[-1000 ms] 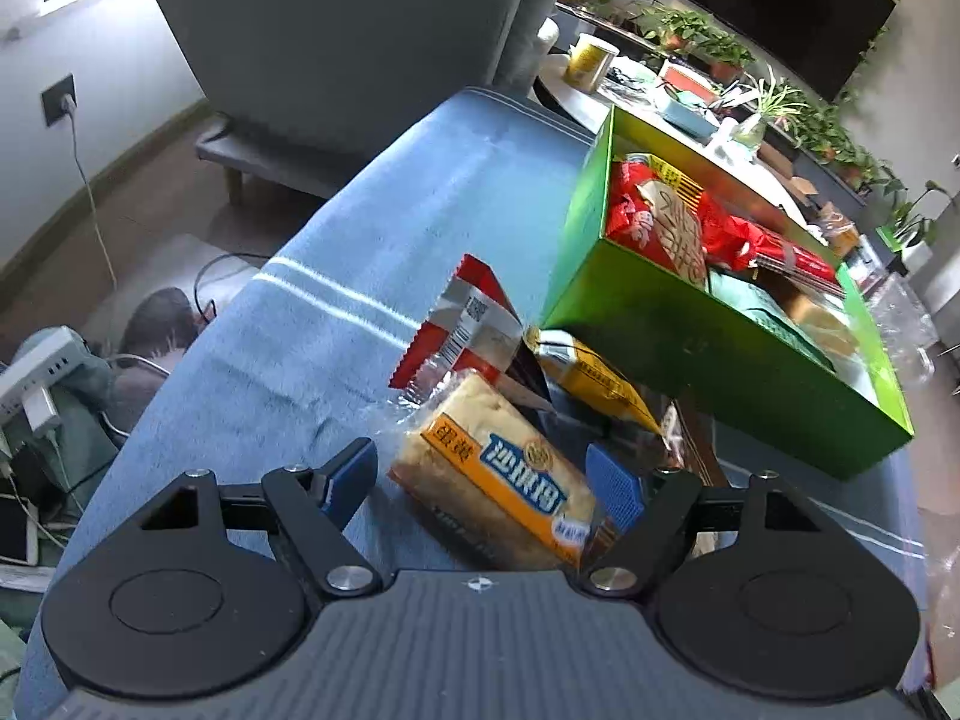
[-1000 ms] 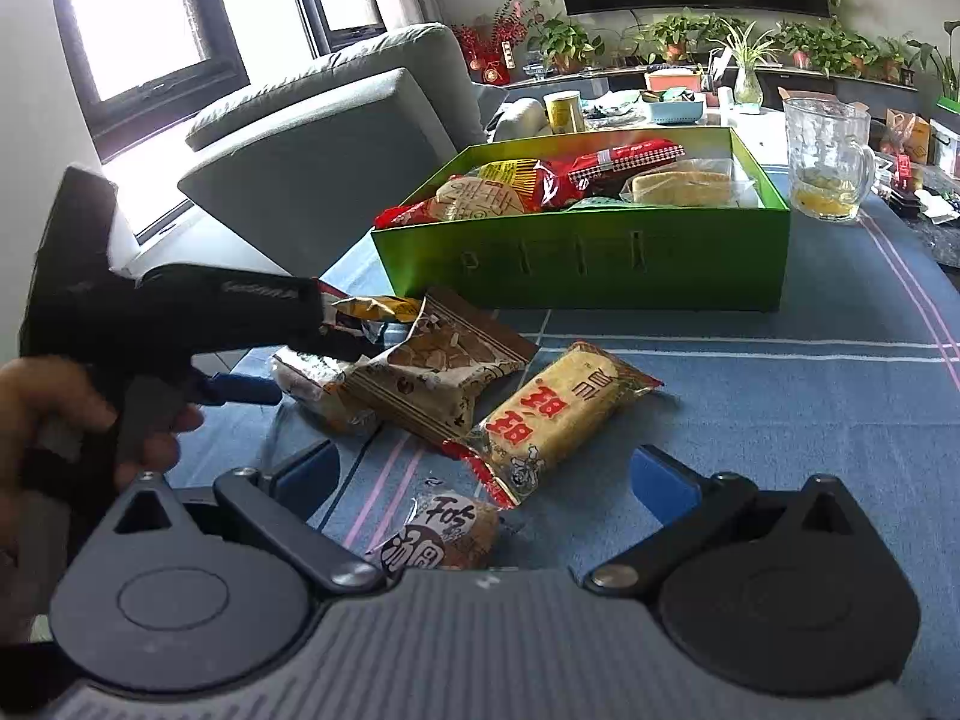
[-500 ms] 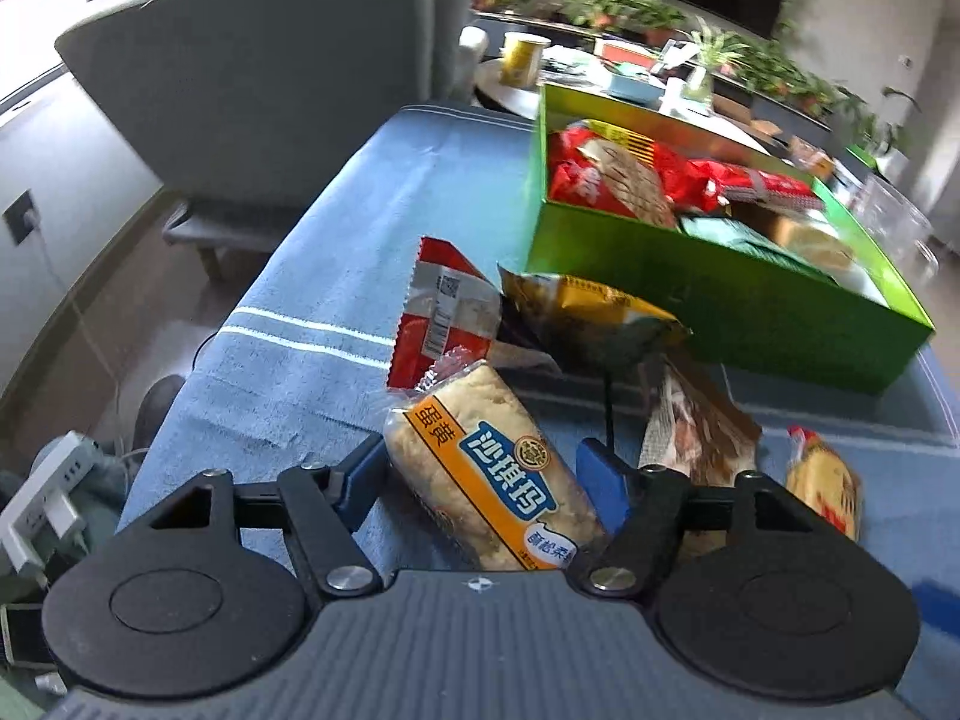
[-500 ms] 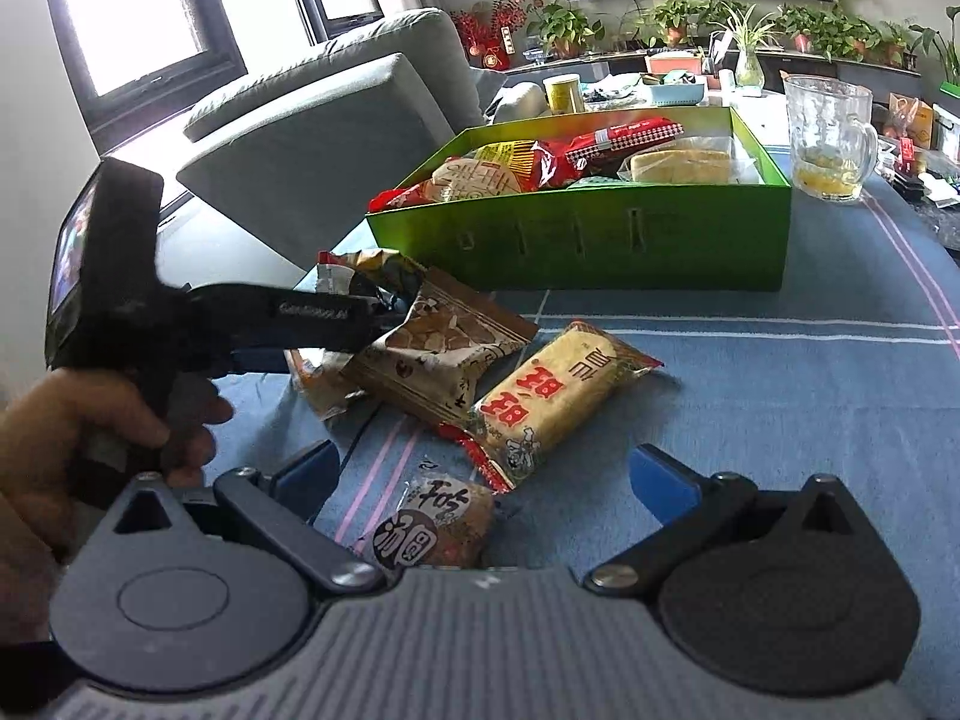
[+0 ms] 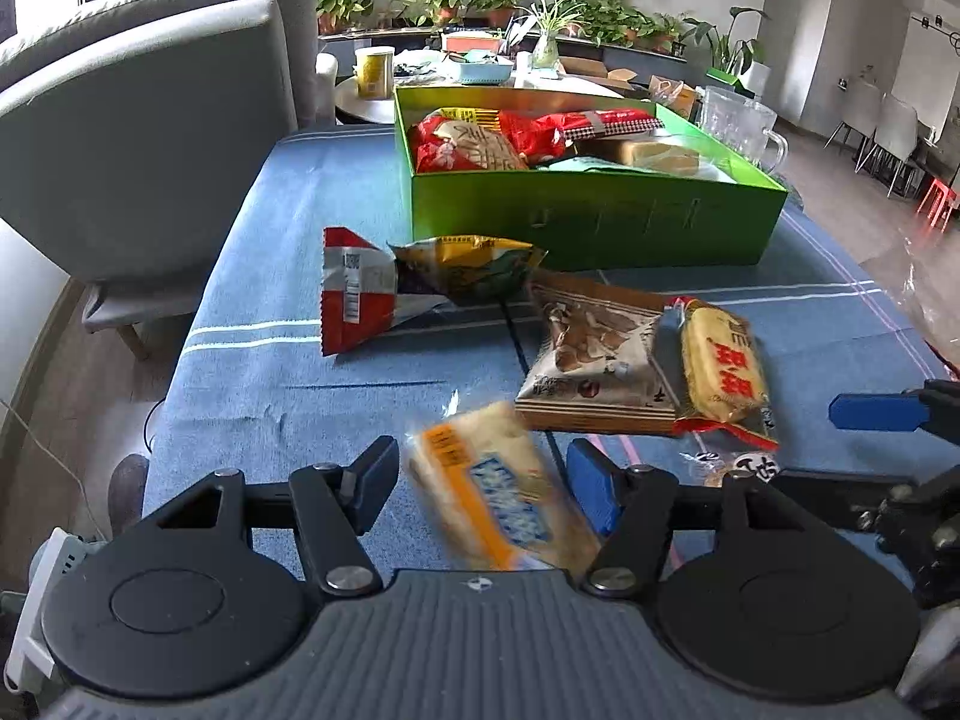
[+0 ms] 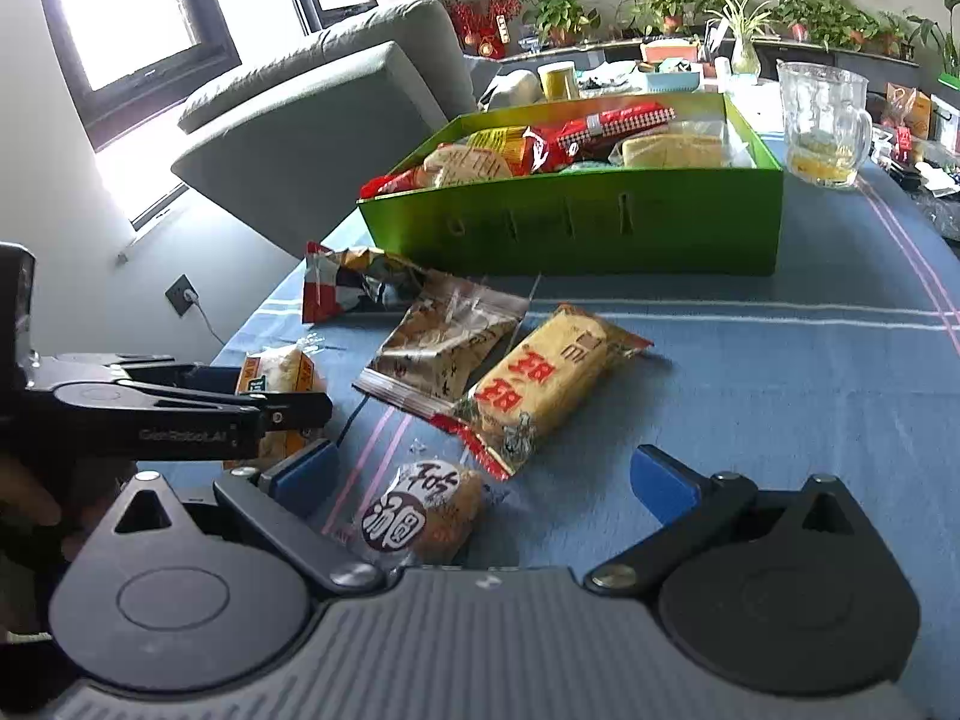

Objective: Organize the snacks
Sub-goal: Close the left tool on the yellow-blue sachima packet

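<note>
My left gripper [image 5: 480, 483] holds an orange-and-blue cake packet [image 5: 501, 507] between its jaws; the packet is blurred and touches the right pad, with a gap at the left pad. The packet also shows in the right wrist view [image 6: 276, 375]. My right gripper [image 6: 483, 480] is open over a small round snack packet [image 6: 420, 513] on the blue cloth. A yellow cake packet [image 6: 534, 384], a brown packet [image 6: 447, 339], a red-and-white packet [image 5: 354, 294] and a yellow-green packet [image 5: 474, 267] lie before the green box [image 5: 594, 216], which holds several snacks.
A glass pitcher [image 6: 822, 120] stands right of the box. A grey sofa [image 5: 138, 120] is beyond the table's left edge [image 5: 198, 324]. A side table with a yellow cup [image 5: 373, 72] and plants sits behind. The left gripper's body [image 6: 150, 414] is at the right view's left.
The left gripper has swung right and pulled back with the cake packet, away from the pile. The right gripper has come lower and closer to the round packet.
</note>
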